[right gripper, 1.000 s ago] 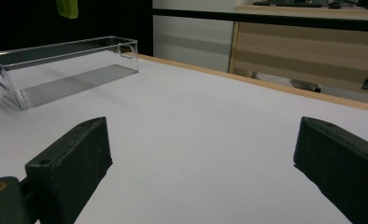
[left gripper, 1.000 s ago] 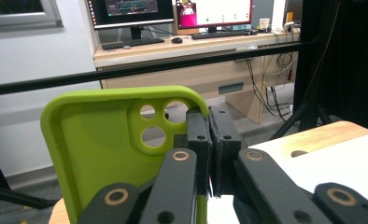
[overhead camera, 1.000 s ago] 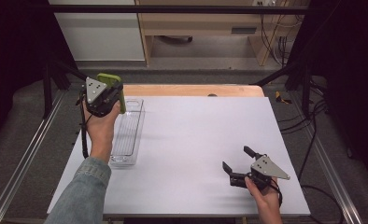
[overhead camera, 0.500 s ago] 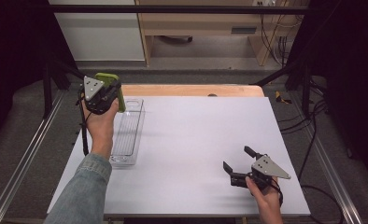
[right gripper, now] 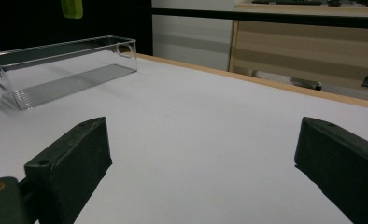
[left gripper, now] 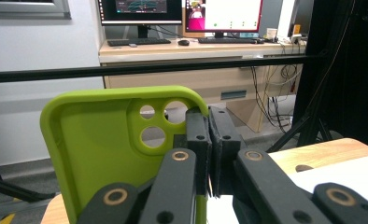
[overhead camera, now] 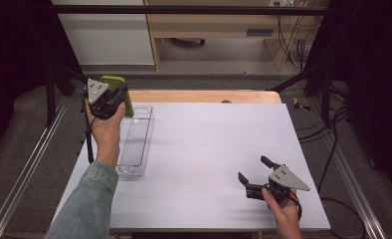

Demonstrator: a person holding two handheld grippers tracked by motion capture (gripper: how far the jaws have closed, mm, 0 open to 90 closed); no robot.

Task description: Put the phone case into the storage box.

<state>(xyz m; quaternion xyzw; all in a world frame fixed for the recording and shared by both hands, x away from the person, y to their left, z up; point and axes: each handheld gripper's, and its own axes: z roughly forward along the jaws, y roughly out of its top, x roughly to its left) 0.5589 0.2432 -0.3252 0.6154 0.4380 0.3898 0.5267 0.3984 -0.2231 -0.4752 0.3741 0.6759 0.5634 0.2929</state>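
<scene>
Phone case [overhead camera: 120,92], green, with three camera cut-outs, is held up in the air by the left gripper [overhead camera: 115,98] over the far-left corner of the tabletop [overhead camera: 209,149], above the far end of the clear tray [overhead camera: 136,142]. Against the two earlier high-view pictures almost nothing has changed: case, left hand and tray sit in practically the same spots, right hand the same too. Reads as a pause mid-carry; case not yet set down, tray empty, so I'd judge lowering it into the tray as the likely next step.

Left gripper view: jaws pinched narrow on the case's [left gripper: 121,140] long edge near the cut-outs, case upright, open inside facing the camera. Grip is on a thin edge, so it could pivot if jolted.

Left hand [overhead camera: 107,132]: forearm in a denim sleeve [overhead camera: 87,204] reaches forward along the left edge, gripper raised, pointing away toward the far edge.

Right gripper [overhead camera: 253,177] rests low near the near-right corner, jaws spread wide with nothing between them, pointing left and away across the tabletop. Right gripper view has the tray [right gripper: 65,70] well apart from those jaws, with bare tabletop [right gripper: 210,121] between.
</scene>
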